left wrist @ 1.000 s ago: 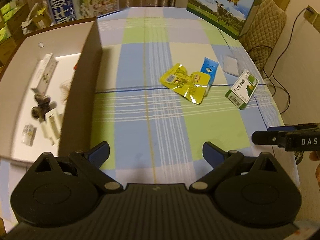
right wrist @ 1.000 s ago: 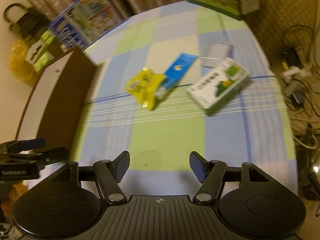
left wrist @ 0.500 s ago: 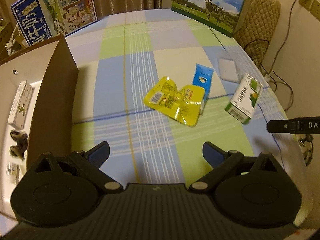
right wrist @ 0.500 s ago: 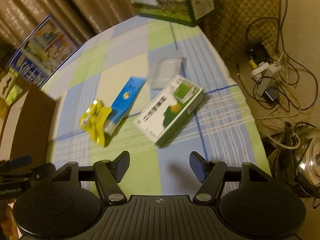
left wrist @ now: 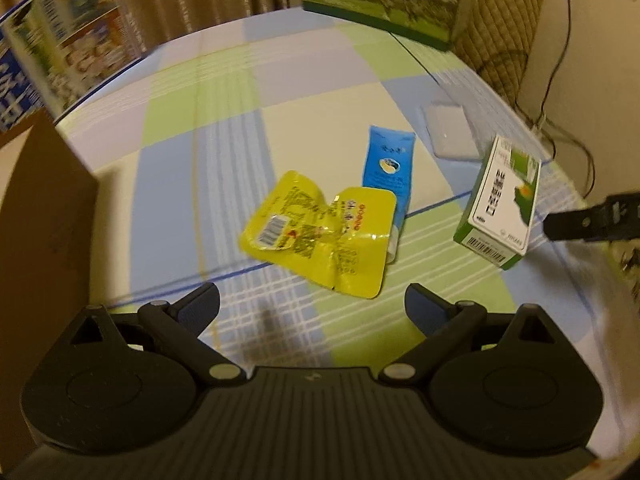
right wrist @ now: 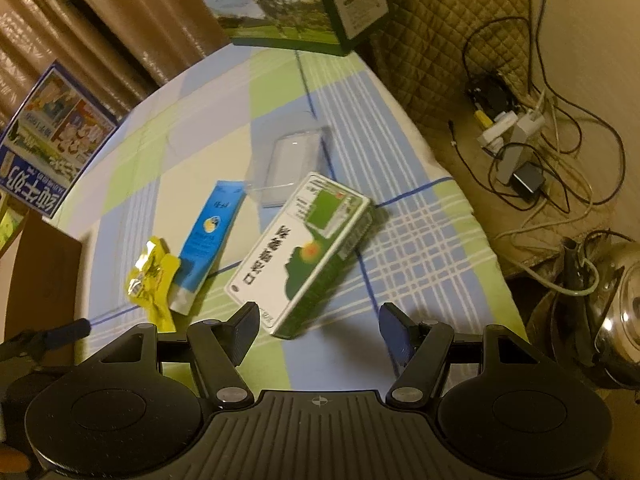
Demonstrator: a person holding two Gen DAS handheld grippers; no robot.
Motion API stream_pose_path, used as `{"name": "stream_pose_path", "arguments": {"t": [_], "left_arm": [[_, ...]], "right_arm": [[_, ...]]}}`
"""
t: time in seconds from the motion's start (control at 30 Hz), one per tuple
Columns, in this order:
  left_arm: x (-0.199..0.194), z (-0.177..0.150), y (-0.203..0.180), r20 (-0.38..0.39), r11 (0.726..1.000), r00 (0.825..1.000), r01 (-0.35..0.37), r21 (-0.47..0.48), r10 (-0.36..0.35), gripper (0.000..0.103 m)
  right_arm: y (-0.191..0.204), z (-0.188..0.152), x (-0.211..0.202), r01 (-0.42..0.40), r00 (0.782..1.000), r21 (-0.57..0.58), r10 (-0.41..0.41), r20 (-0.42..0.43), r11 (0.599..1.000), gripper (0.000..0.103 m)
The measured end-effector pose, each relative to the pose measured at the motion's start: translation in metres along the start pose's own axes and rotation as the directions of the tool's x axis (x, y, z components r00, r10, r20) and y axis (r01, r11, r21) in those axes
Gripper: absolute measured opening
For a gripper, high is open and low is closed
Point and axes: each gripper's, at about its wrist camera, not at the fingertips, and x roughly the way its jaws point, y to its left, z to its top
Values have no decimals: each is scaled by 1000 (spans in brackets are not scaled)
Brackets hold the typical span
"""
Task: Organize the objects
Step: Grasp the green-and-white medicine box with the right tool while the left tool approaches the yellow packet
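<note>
A crumpled yellow packet [left wrist: 320,236] lies on the checked tablecloth [left wrist: 224,168], overlapping a blue sachet [left wrist: 386,166]. A green and white box [left wrist: 502,204] sits to their right, and a clear plastic case [left wrist: 450,130] lies behind it. My left gripper [left wrist: 312,308] hovers open just in front of the yellow packet, nothing between its fingers. In the right wrist view my right gripper [right wrist: 320,328] stands open at the near end of the green and white box [right wrist: 300,252], apart from it. The blue sachet [right wrist: 208,240] and yellow packet [right wrist: 154,280] lie to its left.
A brown cardboard box wall [left wrist: 36,232] stands at the left. Two large printed milk cartons [left wrist: 68,52] [right wrist: 288,0] stand at the table's back. Beyond the right table edge lie cables and a power strip [right wrist: 516,132], a quilted chair [right wrist: 440,20] and a metal kettle [right wrist: 616,312].
Both grippers have moved toward the items and lower: the yellow packet looms larger before the left gripper, and the green and white box now lies just ahead of the right gripper's fingers.
</note>
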Motion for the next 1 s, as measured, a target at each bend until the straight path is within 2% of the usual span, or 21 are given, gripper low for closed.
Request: {"name": "stream_pose_path", "arguments": {"t": [0.13,0.37,0.47,0.67,0.8,0.9,1.0], "left_arm": [[21,1,-14,-5,997,1000,-31,67,31,96],[38,2,-14,-5,995,997,-75,73,75,91],[38,0,2,-14,996,996,-82,34,82,91],[37,-9,39,-41,988,989,-144,-54,142,91],[31,-13,57,-42,983,986,-164,-87,160,91],[24,-14,64,-36,982,989,-148,-113,145,91],[18,-10,71,-29,981,995,-99,-168,96,91]], "right_arm": [[-7,2,1,3,1000,27,-3,5,1000,64],[-6,11,9,-7,1000,56,6,17,998,64],[0,19,16,-15,1000,74,13,25,997,64],[13,39,40,14,999,144,-19,31,989,64],[23,45,56,84,996,145,-89,25,986,64],[26,47,64,102,994,136,-107,30,985,64],[34,47,70,133,991,33,-134,31,991,64]]}}
